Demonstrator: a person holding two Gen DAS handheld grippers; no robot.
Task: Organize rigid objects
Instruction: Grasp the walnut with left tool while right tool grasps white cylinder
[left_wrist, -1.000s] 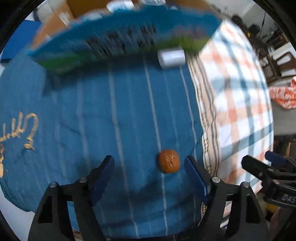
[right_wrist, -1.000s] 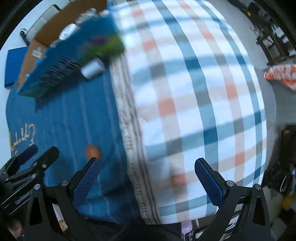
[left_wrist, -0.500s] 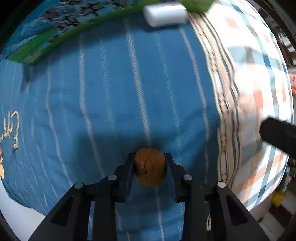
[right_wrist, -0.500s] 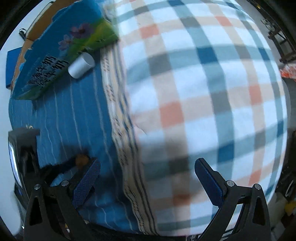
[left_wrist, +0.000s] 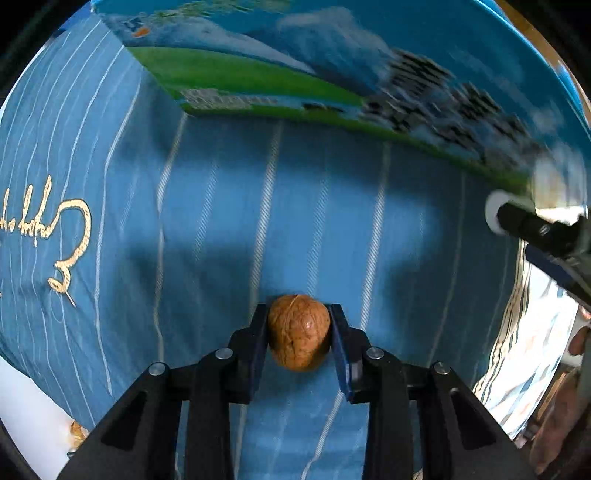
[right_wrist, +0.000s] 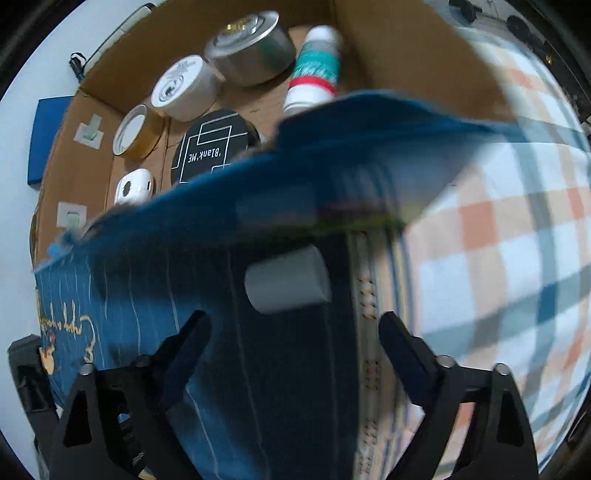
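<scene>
Left gripper (left_wrist: 298, 334) is clenching the walnut (left_wrist: 298, 336) above the blue cloth (left_wrist: 221, 221); right gripper (right_wrist: 291, 332) is standing released, just short of the white cylinder (right_wrist: 287, 279).

A black lid (right_wrist: 210, 147) in the cardboard box (right_wrist: 388, 48) is reading "Blank ME"; gold script on the cloth and print on the blue carton (left_wrist: 332, 74) are blurring beyond reading. A second ago the left jaws were standing wide beside the walnut. The carton is hiding part of the box's contents.
</scene>
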